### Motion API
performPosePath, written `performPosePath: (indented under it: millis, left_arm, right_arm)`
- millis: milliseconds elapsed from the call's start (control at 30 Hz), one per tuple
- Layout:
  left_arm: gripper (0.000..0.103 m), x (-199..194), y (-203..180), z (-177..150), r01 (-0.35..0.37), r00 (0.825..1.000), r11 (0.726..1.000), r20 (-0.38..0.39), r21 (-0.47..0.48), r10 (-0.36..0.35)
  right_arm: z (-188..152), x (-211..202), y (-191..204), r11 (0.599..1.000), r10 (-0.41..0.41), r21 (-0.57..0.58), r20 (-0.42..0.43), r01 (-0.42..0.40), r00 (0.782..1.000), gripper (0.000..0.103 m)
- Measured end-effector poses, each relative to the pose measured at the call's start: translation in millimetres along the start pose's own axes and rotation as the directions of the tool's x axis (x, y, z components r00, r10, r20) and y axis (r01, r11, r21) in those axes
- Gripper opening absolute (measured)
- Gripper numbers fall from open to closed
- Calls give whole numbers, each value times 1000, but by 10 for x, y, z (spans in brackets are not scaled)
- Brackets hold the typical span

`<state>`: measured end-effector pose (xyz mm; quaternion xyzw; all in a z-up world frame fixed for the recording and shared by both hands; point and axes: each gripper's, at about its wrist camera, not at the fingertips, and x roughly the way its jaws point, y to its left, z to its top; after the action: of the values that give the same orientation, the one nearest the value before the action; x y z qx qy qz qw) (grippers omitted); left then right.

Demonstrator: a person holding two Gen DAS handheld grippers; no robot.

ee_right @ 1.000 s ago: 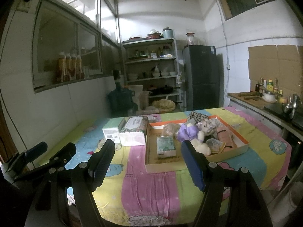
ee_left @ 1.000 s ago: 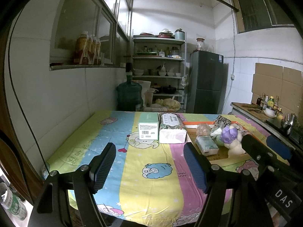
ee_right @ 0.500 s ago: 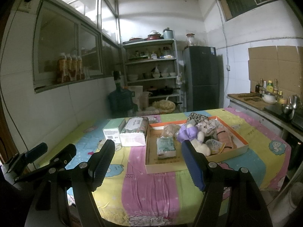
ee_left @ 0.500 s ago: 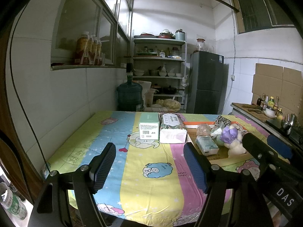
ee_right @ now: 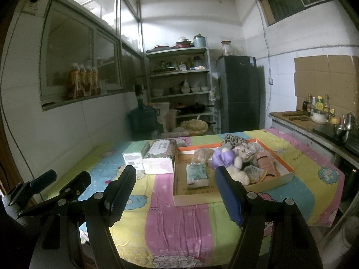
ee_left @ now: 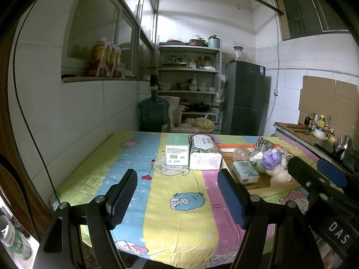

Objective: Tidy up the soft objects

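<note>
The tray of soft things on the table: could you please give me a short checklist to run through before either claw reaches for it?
1. Left claw open and holding nothing: ok.
2. Right claw open and holding nothing: ok.
3. Tray flat on the tablecloth, open side up: ok.
4. Soft things within view: the plush toy and the tissue pack lie inside the tray: ok.
5. Path to the tray free: bare cloth lies between both claws and its near wall: ok.
6. Where the soft things should go: the green box and the floral tissue pack stand beside the tray, but no sorting spot is marked: cannot tell.
</note>
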<state>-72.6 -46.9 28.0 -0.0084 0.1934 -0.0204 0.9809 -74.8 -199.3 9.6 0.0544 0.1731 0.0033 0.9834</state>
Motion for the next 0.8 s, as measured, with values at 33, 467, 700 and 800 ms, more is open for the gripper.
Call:
performPosePath:
  millis: [33,467,700,800]
  left_arm:
    - [74,0,0,-1,0,1000,1000,0,0,0]
    - [74,-4,-5,-8,-1,1000,1000,1,-1,1]
    - [74,-5,-9,-15,0,1000,1000,1,-1,0]
    - [74,-5,-11,-17,-1,1000,1000,2,-1,1]
  right_arm:
    - [13,0,2,1000,0,0,0,0,1000,74]
    - [6,-13,9,1000,0,0,2,0,1000,74]
    - [0,-14,8,1000,1,0,2,-1,1000,74]
    - [9,-16,13,1000,0,-1,3,0,1000,74]
